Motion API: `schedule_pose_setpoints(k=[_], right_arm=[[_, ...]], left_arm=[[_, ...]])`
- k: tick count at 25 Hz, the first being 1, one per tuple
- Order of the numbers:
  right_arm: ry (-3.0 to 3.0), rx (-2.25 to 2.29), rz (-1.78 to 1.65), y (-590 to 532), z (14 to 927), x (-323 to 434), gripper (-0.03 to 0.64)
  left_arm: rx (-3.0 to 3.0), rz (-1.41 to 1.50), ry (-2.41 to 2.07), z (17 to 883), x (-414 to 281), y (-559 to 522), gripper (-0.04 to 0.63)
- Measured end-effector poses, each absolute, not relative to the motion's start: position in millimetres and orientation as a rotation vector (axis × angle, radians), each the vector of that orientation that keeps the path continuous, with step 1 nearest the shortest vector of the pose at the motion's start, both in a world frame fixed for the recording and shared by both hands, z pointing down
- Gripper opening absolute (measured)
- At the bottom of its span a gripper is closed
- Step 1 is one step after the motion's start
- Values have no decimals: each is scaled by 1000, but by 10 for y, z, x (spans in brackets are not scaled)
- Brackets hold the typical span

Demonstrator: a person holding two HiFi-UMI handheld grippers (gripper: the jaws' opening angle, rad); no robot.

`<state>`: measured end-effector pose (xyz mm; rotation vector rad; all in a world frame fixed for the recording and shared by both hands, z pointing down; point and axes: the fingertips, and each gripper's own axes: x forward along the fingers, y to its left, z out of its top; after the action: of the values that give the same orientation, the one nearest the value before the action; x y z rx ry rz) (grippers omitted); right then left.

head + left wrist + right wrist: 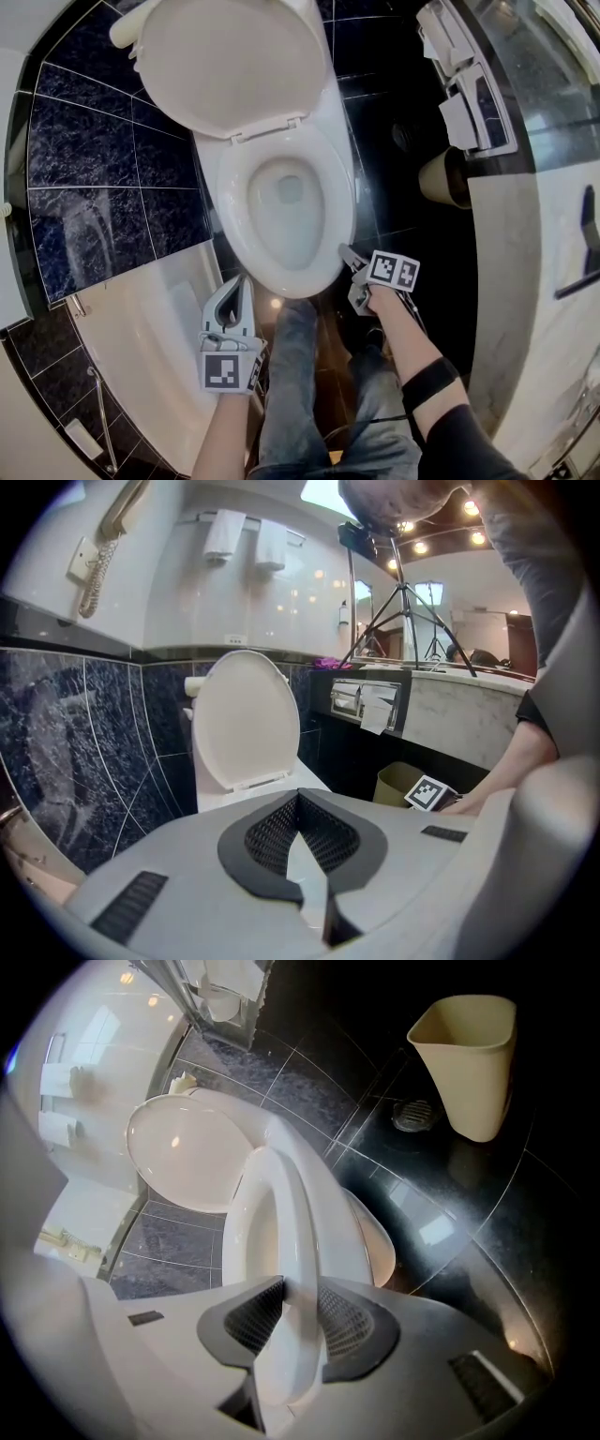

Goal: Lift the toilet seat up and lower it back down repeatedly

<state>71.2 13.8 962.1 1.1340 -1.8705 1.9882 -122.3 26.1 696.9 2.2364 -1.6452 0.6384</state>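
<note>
The right gripper [300, 1290] is pinching the toilet seat [232, 211] at its front right edge as it is lying flat on the bowl [281, 202]. The left gripper [299, 801] is hanging pressed together and empty. Stiff, glossy and probably slippery, the seat is calling for this firm front-edge hold, far from its hinge [267, 131].

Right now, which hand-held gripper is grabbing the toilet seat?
The right hand-held gripper: the rim of the toilet seat sits clamped between its jaws. The left hand-held gripper holds nothing.
</note>
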Motion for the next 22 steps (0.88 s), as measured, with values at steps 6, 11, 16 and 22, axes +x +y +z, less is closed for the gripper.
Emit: schedule_pose_setpoints(k=[6, 11, 16, 22], right_arm=[[-1853, 1129, 2009, 136, 9529, 720, 126], [-1867, 1099, 2015, 117, 9258, 715, 121], [-1862, 1090, 2028, 49, 8859, 733, 120], [-1896, 1065, 2024, -157, 8223, 681, 127]], left_arm=[[2205, 631, -1632, 7005, -1173, 336, -8], [2153, 590, -1623, 6950, -1080, 421, -8], [2136, 665, -1581, 6979, -1072, 761, -8], [2032, 760, -1496, 7380, -1136, 1291, -8]])
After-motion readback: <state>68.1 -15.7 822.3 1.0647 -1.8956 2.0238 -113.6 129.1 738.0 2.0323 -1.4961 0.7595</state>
